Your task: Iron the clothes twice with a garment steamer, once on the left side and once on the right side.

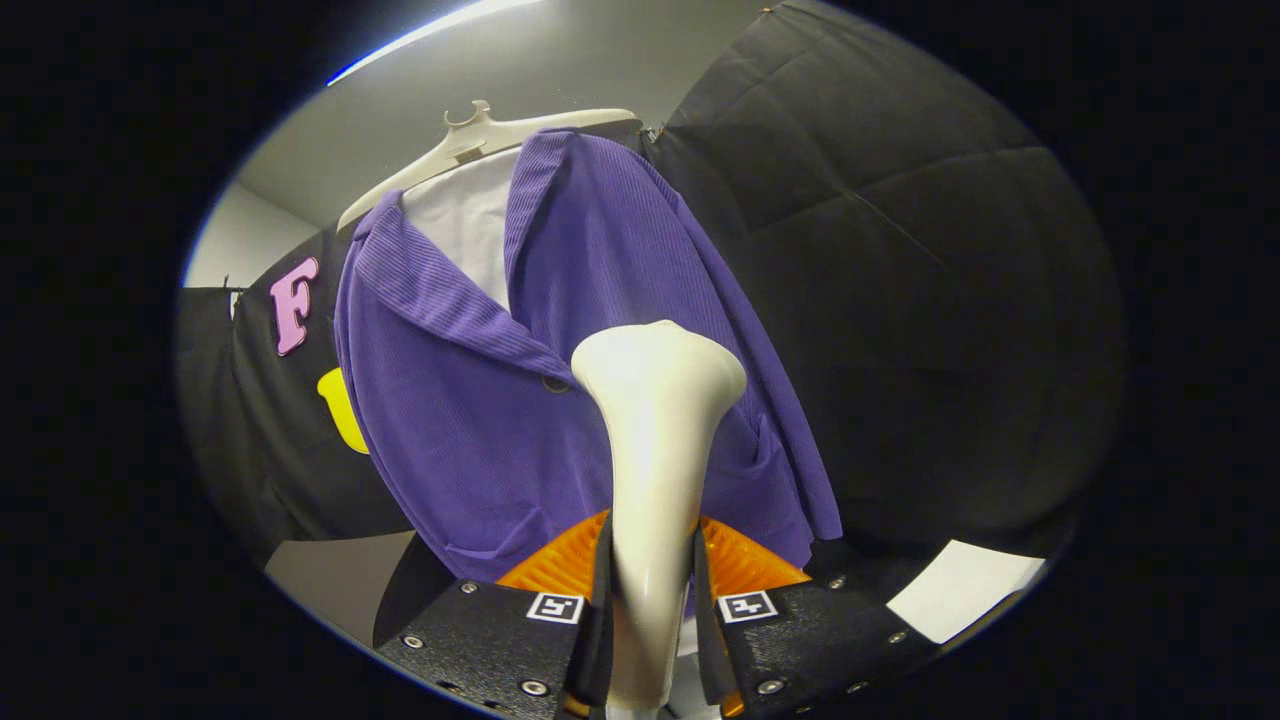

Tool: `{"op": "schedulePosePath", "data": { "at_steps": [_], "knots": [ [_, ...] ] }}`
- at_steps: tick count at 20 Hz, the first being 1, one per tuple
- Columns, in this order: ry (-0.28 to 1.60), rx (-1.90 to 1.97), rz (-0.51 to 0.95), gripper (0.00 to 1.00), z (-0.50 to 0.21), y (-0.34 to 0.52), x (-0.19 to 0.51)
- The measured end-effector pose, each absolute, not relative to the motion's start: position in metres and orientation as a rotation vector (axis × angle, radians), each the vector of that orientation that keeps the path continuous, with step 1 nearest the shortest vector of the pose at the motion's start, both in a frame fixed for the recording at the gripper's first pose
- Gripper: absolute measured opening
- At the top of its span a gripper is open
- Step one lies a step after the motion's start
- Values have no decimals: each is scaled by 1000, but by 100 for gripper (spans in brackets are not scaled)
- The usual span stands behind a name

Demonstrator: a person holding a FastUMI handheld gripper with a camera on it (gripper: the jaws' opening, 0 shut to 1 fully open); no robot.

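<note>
A purple ribbed garment (480, 420) hangs open-collared on a pale hanger (470, 140) over a white inner layer (465, 220). A cream garment steamer (655, 440) stands up between my fingers, its handle clamped by both of them. Its wide head (660, 365) sits against the middle of the garment's front, near a dark button (555, 383) and just left of the right front panel. My gripper (652, 590) is shut on the steamer's handle.
Black booth cloth (900, 300) hangs behind and to the right of the garment. A white sheet (960, 590) lies low on the right. A pale wall and ceiling (420, 90) show above the hanger.
</note>
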State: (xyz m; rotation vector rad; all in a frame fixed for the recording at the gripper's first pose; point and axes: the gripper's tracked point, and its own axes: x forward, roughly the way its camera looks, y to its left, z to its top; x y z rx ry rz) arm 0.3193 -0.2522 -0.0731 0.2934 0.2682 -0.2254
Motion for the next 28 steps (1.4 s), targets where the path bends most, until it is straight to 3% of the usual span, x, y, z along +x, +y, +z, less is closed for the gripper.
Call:
{"op": "schedulePosePath", "data": {
  "at_steps": [23, 28],
  "knots": [
    [620, 323, -290, 35, -271, -230, 244],
    [644, 305, -273, 35, -282, -206, 216]
  ]
}}
